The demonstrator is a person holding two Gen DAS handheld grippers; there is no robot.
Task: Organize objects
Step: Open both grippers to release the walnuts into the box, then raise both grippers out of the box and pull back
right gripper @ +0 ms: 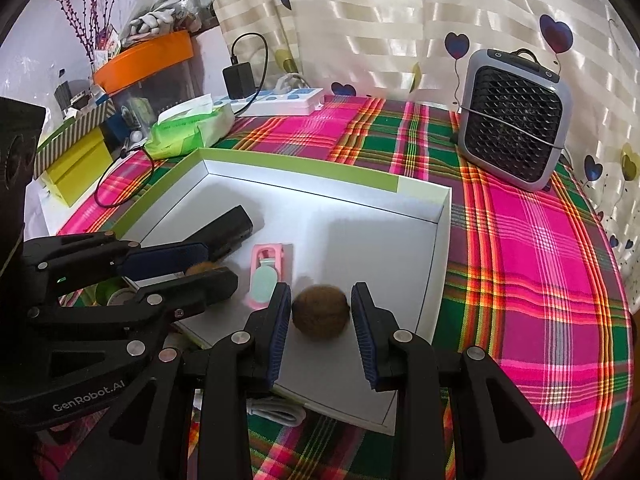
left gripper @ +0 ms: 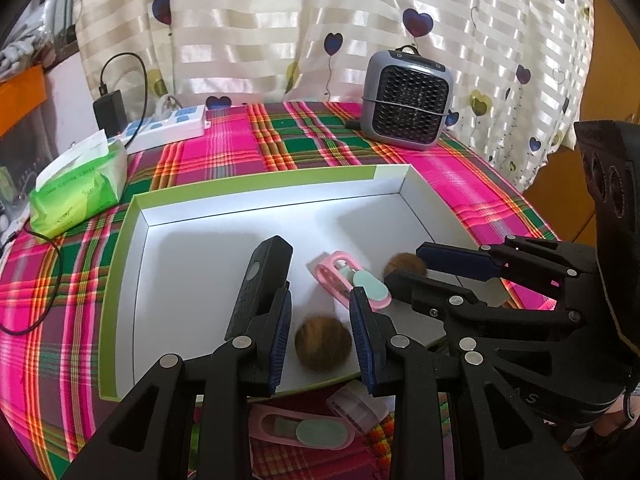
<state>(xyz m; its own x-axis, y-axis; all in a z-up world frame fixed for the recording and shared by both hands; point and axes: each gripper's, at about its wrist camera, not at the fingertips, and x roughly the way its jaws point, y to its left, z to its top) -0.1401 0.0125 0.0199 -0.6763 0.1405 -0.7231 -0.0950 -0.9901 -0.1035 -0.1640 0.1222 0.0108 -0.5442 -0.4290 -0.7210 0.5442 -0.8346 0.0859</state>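
Plaid-clothed table, white tray [left gripper: 132, 280] as collecting bin. My left gripper [left gripper: 322, 340] and right gripper [right gripper: 322, 328] each straddle a brown ball [left gripper: 323, 343] [right gripper: 319, 316] resting inside, pads apart, not gripping. Pink clip [left gripper: 352, 280] already binned.

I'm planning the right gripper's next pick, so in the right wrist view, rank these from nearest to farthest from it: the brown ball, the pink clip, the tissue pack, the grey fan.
1. Brown ball: between the right gripper's open fingers.
2. Pink clip: just left, in the box.
3. Tissue pack: far left, outside the box.
4. Grey fan: far right corner; too close to call against the tissue pack.
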